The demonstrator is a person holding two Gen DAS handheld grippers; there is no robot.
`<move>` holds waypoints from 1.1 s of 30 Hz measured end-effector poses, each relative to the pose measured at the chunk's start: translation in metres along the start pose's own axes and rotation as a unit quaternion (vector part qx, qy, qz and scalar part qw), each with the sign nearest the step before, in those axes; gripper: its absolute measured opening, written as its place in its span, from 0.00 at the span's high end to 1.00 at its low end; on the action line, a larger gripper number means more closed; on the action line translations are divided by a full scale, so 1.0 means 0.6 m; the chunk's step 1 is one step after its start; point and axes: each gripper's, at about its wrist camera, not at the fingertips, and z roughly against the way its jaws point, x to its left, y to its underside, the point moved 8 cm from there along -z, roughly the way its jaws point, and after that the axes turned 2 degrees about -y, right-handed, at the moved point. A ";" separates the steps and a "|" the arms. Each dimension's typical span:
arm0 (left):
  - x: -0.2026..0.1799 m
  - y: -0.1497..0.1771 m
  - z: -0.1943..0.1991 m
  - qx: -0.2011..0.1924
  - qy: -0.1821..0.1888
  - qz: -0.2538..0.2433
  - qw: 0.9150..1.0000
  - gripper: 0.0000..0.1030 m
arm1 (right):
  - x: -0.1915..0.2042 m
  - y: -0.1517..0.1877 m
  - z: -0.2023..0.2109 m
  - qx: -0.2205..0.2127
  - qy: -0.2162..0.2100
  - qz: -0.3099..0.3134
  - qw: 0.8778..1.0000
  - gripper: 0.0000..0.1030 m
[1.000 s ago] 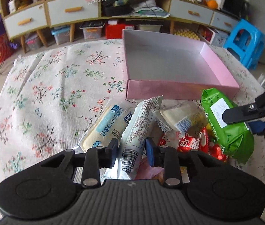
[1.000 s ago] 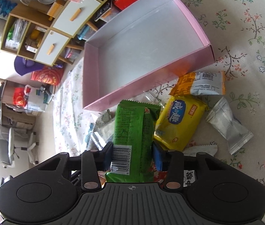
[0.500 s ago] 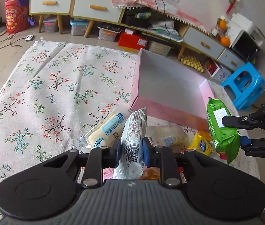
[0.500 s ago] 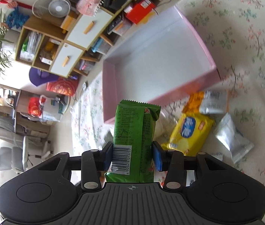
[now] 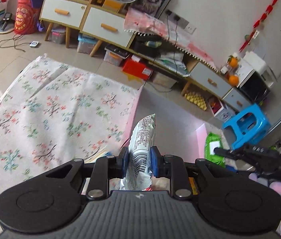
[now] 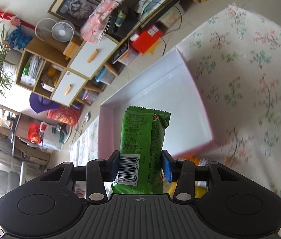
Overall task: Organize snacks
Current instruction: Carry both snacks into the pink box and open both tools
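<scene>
My left gripper (image 5: pixel 139 164) is shut on a white snack packet (image 5: pixel 143 139) with small dark print and a barcode, held up above the near edge of the pink box (image 5: pixel 199 139). My right gripper (image 6: pixel 141 166) is shut on a green snack packet (image 6: pixel 143 137) with a barcode label, held above the box's pale inside (image 6: pixel 156 99). In the left wrist view the green packet (image 5: pixel 214 148) and the right gripper (image 5: pixel 246 154) show at the right. Other snacks lie mostly hidden under the grippers.
The flowered tablecloth (image 5: pixel 46 115) covers the table left of the box and shows in the right wrist view (image 6: pixel 259 79). Yellow and orange packets (image 6: pixel 202 162) peek out near the box's front. A blue stool (image 5: pixel 247 125) and a low cabinet (image 5: pixel 92 23) stand beyond the table.
Both grippers have risen from the snack pile with their packets and moved toward the pink box. The views tilted up, showing more of the room.
</scene>
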 end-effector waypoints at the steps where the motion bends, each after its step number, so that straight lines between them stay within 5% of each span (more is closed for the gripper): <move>1: -0.009 -0.005 -0.010 -0.003 0.003 -0.003 1.000 0.80 | -0.006 -0.006 -0.004 -0.003 -0.002 -0.004 1.000 0.59; 8: -0.072 -0.031 -0.118 -0.020 0.007 -0.054 0.998 0.80 | -0.027 -0.040 -0.002 -0.054 -0.006 -0.006 0.998 0.59; 15: -0.069 -0.021 -0.199 -0.017 -0.018 -0.093 0.995 0.80 | -0.029 -0.065 -0.012 -0.084 -0.012 0.036 0.996 0.59; 33: -0.036 0.027 -0.165 0.031 -0.052 -0.099 0.993 0.80 | -0.033 -0.024 -0.090 -0.038 0.067 0.140 0.987 0.59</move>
